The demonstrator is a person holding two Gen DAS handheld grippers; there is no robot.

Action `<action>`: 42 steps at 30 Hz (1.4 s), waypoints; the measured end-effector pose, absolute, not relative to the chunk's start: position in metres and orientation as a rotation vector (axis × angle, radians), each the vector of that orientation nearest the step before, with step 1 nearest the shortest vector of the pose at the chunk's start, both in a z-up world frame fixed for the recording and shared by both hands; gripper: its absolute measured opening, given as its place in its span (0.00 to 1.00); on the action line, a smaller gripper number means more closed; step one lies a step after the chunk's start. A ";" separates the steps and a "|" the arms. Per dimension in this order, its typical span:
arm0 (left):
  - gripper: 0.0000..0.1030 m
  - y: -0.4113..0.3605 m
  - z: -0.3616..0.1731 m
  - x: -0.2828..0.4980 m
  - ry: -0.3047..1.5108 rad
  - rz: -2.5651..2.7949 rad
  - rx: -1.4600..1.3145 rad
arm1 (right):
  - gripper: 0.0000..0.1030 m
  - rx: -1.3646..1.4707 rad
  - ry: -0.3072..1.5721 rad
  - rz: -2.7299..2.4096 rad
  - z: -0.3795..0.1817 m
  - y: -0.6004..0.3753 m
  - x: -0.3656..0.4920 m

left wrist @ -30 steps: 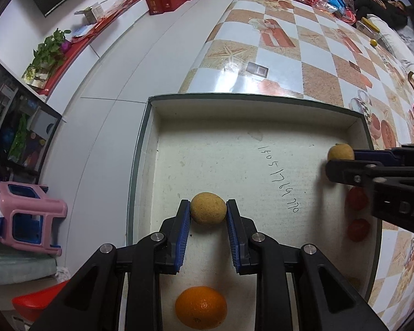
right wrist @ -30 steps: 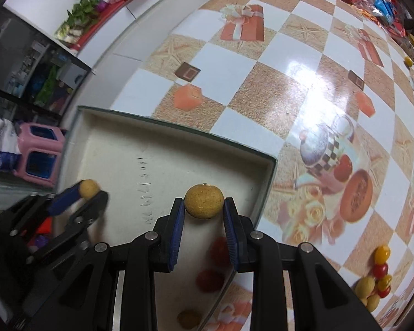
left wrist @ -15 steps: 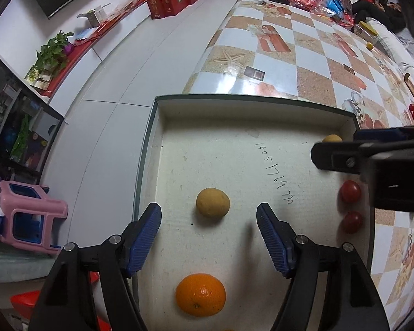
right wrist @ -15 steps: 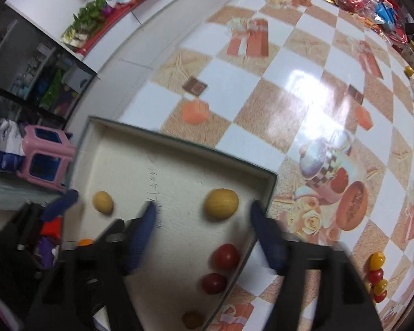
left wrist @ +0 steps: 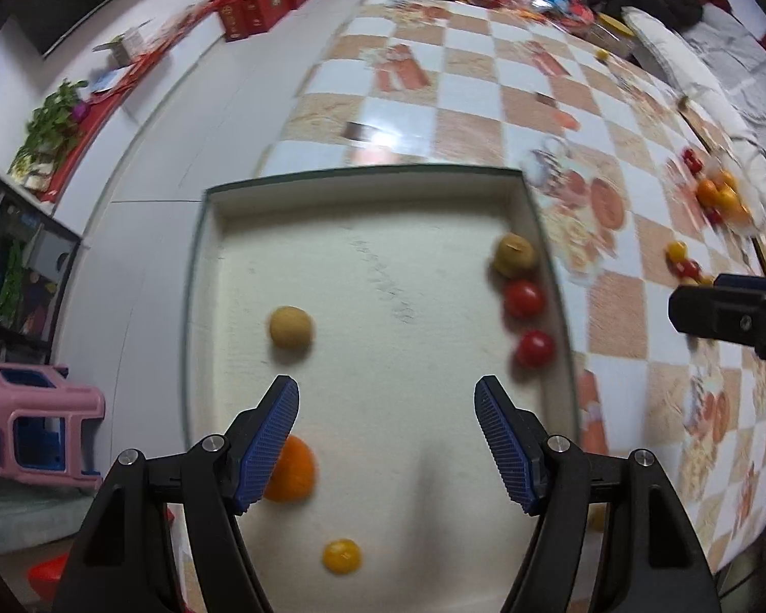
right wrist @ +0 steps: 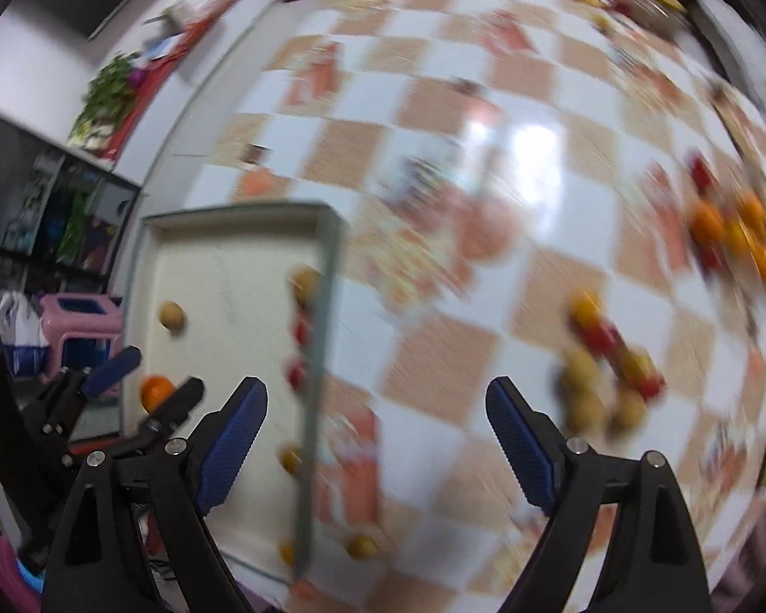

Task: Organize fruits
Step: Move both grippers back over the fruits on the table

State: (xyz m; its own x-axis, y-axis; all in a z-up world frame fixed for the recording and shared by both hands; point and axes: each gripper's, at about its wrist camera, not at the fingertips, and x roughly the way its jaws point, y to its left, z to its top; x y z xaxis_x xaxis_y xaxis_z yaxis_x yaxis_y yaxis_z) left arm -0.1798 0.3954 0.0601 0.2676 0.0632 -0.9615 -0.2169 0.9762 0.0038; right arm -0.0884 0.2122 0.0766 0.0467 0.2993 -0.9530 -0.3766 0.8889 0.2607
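A shallow cream box (left wrist: 362,179) with a green rim sits at the table's edge. It holds a brown round fruit (left wrist: 290,326) at left, another brown fruit (left wrist: 513,255) and two red tomatoes (left wrist: 523,299) along the right wall, an orange (left wrist: 293,470) and a small yellow fruit (left wrist: 341,557). My left gripper (left wrist: 387,447) is open and empty above the box. My right gripper (right wrist: 377,447) is open and empty over the table right of the box (right wrist: 240,214). Loose fruits (right wrist: 607,357) lie on the table to its right.
The table has a glossy checkered cloth (left wrist: 485,76). More oranges and tomatoes (left wrist: 717,194) lie at the far right. A pink stool (left wrist: 36,424) stands on the floor left of the table. Red boxes (left wrist: 270,0) line the far wall.
Both grippers let go of their brown fruits, which now rest in the box, and opened wide. The right gripper has swung right, away from the box toward the loose fruits.
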 end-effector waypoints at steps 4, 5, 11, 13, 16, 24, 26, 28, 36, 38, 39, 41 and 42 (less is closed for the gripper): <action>0.71 0.361 0.065 -0.176 1.314 0.107 -0.073 | 0.87 -0.044 1.482 0.381 0.066 0.159 -0.107; 0.71 0.351 0.065 -0.174 1.322 0.079 -0.058 | 0.87 -0.032 1.495 0.345 0.063 0.144 -0.113; 0.71 0.309 0.064 -0.167 1.357 -0.034 0.010 | 0.87 0.077 1.554 0.159 0.045 0.069 -0.146; 0.71 0.297 0.068 -0.167 1.349 -0.057 0.039 | 0.87 0.098 1.571 0.112 0.039 0.051 -0.154; 0.71 0.275 0.072 -0.163 1.336 -0.093 0.087 | 0.87 0.135 1.588 0.071 0.030 0.029 -0.162; 0.71 0.231 0.055 -0.135 1.337 -0.077 0.155 | 0.87 0.098 1.533 0.143 0.026 0.011 -0.141; 0.71 0.228 0.049 -0.126 1.334 -0.065 0.145 | 0.87 0.040 1.495 0.182 0.027 0.014 -0.126; 0.71 0.223 0.043 -0.118 1.332 -0.061 0.144 | 0.87 -0.002 1.461 0.214 0.027 0.015 -0.113; 0.71 0.205 0.024 -0.098 1.295 -0.074 0.145 | 0.63 -0.055 1.374 0.431 0.014 0.031 -0.084; 0.71 0.203 0.023 -0.094 1.274 -0.085 0.138 | 0.59 -0.072 1.353 0.470 0.011 0.040 -0.082; 0.71 0.203 0.023 -0.092 1.267 -0.096 0.132 | 0.58 -0.066 1.345 0.486 0.010 0.041 -0.081; 0.71 0.200 0.022 -0.088 1.249 -0.126 0.135 | 0.58 -0.057 1.329 0.504 0.007 0.043 -0.079; 0.71 0.198 0.021 -0.086 1.241 -0.138 0.145 | 0.58 -0.059 1.314 0.512 0.008 0.042 -0.079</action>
